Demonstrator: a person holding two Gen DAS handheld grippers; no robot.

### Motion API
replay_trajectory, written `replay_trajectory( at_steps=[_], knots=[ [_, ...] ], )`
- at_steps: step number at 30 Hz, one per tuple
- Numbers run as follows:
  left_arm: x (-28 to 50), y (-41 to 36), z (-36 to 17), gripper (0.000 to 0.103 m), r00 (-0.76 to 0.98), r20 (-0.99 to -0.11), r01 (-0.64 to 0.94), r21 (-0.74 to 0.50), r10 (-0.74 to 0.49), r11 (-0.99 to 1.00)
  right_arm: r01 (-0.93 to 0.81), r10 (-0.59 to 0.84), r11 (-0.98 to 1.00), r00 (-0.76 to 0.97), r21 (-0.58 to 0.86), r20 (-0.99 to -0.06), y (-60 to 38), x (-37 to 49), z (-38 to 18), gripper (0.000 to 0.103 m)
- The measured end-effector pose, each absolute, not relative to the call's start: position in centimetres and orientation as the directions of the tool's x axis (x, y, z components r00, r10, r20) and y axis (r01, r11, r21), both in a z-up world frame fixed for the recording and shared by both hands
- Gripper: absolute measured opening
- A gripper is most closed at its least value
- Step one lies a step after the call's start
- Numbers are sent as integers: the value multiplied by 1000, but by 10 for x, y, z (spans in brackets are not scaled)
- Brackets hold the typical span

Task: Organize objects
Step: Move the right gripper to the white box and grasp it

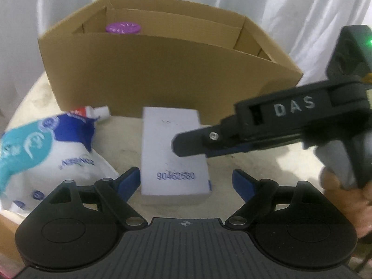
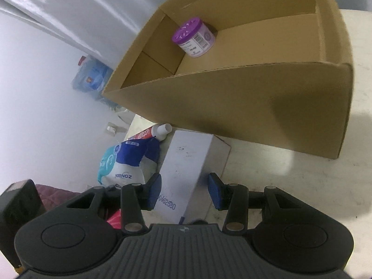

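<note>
A white rectangular box (image 1: pixel 174 151) lies on the table in front of a brown cardboard box (image 1: pixel 162 69). My left gripper (image 1: pixel 186 182) is open, its blue pads on either side of the white box's near end. My right gripper (image 2: pixel 184 191) is open too, its pads astride the white box (image 2: pixel 188 167) without touching it. It also shows in the left wrist view (image 1: pixel 193 144), coming in from the right over the box. A purple-lidded jar (image 2: pixel 194 37) stands inside the cardboard box (image 2: pixel 255 107); its lid shows in the left wrist view (image 1: pixel 123 28).
A white and blue pouch (image 1: pixel 46 153) lies left of the white box, with a tube (image 1: pixel 97 111) behind it. Both also show in the right wrist view: the pouch (image 2: pixel 125 165) and the tube (image 2: pixel 158 131). A blue package (image 2: pixel 91 76) lies off the table at the back.
</note>
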State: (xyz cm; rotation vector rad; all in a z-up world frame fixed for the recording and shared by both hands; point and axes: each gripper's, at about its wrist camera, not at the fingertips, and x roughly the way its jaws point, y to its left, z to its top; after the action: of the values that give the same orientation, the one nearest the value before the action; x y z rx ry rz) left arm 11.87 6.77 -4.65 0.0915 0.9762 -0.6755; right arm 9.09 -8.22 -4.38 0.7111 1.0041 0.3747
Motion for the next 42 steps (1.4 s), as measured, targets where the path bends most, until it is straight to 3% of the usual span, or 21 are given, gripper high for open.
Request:
replay_trajectory(
  at_steps=[13, 24, 32, 42],
  knots=[
    [69, 49, -45, 89, 238, -768, 675, -309, -595, 670, -17, 562, 775, 478, 632, -676, -101, 80, -31, 48],
    [81, 71, -25, 90, 417, -720, 699, -137, -555, 702, 136, 592, 627, 557, 767, -583, -148, 37, -27, 48],
    [111, 73, -34, 90, 408, -728, 689, -150, -550, 709, 243, 662, 482, 529, 842, -532, -150, 34, -57, 48],
    [112, 71, -38, 92, 362, -743, 695, -188, -563, 694, 271, 668, 456, 526, 848, -527, -145, 48, -68, 48]
  ],
)
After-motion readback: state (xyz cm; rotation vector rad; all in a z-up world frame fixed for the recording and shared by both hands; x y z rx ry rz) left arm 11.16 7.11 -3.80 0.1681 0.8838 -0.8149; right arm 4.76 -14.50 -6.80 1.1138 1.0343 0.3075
